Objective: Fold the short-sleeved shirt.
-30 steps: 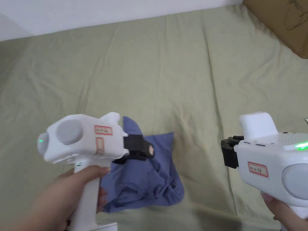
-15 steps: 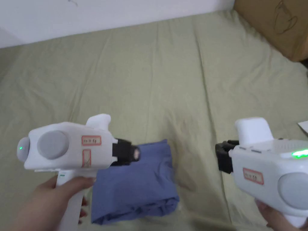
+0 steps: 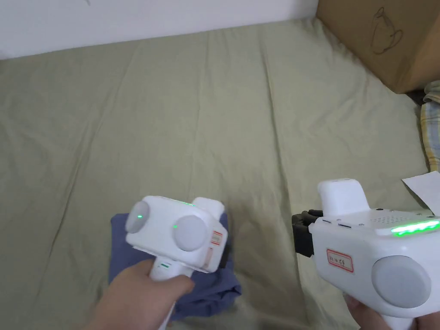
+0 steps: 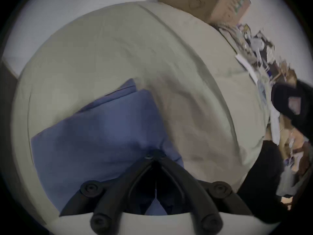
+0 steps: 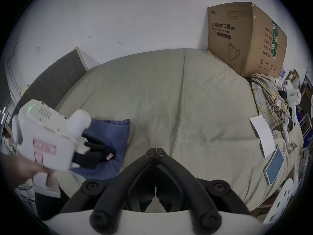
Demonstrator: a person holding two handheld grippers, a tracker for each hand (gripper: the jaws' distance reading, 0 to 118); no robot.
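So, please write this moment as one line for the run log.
shirt: folded, lying on bed sheet | left gripper: shut, tips over shirt | right gripper: shut, beside shirt, holding nothing

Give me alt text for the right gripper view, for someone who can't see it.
A folded blue shirt lies on an olive-green bed sheet, with the left gripper resting on top of it, held by a hand. The right gripper, jaws shut, hovers over bare sheet beside the shirt. A cardboard box stands at the far corner.
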